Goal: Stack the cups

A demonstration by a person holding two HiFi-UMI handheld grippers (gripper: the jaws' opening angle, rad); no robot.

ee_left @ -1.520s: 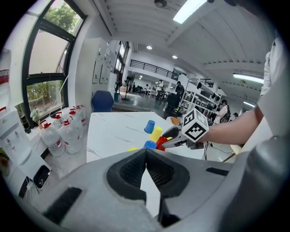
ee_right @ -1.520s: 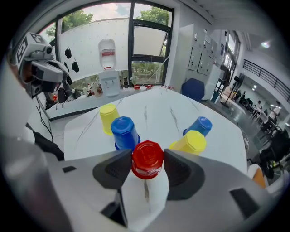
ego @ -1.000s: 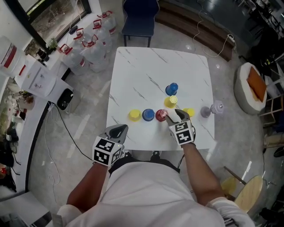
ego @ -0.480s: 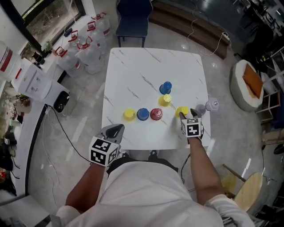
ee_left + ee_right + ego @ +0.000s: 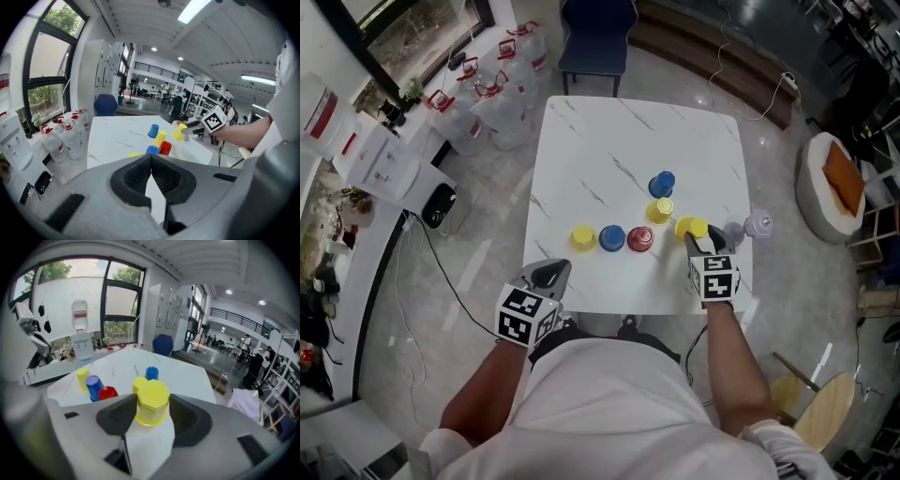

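Over table (image 5: 591,150), right gripper (image 5: 150,412) view best shows jaws closing on yellow cup (image 5: 152,399).

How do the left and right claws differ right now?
Left claw is shut and empty; right claw is closing on a yellow cup, its pads already against the cup. Left claw sits at the table's near-left corner; right claw is over its right side, with the cup lifted and tilted. Both point across the table.
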